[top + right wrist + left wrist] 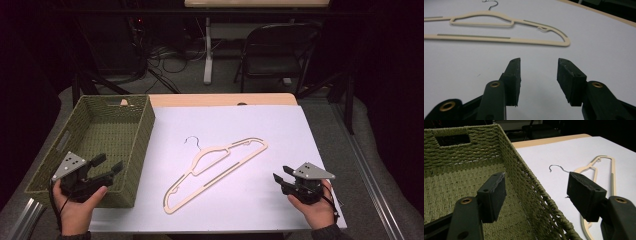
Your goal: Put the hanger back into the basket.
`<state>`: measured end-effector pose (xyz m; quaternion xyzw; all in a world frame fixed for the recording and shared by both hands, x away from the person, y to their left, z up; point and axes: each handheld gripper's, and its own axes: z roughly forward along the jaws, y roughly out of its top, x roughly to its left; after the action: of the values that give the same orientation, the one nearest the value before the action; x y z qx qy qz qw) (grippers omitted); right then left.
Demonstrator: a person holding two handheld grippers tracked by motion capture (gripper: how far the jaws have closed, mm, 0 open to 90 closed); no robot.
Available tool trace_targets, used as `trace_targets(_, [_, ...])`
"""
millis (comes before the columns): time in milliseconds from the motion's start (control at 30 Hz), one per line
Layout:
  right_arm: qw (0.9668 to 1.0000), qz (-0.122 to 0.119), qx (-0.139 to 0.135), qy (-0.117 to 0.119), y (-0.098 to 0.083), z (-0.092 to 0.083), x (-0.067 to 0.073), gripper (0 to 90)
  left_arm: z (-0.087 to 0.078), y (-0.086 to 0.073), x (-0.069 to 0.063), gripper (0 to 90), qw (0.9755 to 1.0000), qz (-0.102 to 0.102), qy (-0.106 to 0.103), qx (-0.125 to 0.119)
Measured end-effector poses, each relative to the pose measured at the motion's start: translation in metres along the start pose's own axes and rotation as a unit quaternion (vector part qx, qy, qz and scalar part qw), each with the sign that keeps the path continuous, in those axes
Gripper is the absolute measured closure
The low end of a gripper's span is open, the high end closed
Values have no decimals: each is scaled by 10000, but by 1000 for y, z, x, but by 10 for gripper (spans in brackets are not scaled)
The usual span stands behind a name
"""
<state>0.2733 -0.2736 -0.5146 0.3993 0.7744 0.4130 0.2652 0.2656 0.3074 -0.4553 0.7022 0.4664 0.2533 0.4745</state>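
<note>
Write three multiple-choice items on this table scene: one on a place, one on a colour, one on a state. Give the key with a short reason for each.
1. Where does the hanger lie?
A. Inside the basket
B. On the white sheet, right of the basket
C. On the floor

2. What colour is the woven basket?
A. Olive green
B. Red
C. Blue

3. How do the jaws of the right gripper stand?
A. Clamped on the hanger
C. Shut with nothing between them
B. Apart with nothing between them

Key: 1 B, it lies flat on the white sheet in the high view; 2 A, its weave is green in the left gripper view; 3 B, the right gripper view shows a bare gap short of the hanger.
</note>
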Motion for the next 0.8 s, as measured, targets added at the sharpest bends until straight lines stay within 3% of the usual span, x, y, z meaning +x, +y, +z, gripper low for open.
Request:
trace_targets(100, [9998,-121,94,97,0,3,-1,533,-1,0,0,315,10000,14,-7,-4])
trace_targets(167, [9993,-358,141,40,3,6,0,516,-3,2,1,315,10000,15,9,2])
trace_targets(333, [9985,-307,449,111,13,8,-1,512,-5,3,1,318,10000,-9,-18,3])
trace_targets(400, [9972,-400,493,400,24,9,-3,509,-5,3,0,318,10000,-18,-26,28])
trace_targets(667, [9938,-678,608,632,61,22,-1,503,-3,4,-2,318,9999,31,-75,77])
trace_targets(800, [9881,-751,731,1123,84,31,0,560,-3,4,-2,318,9999,15,-74,76])
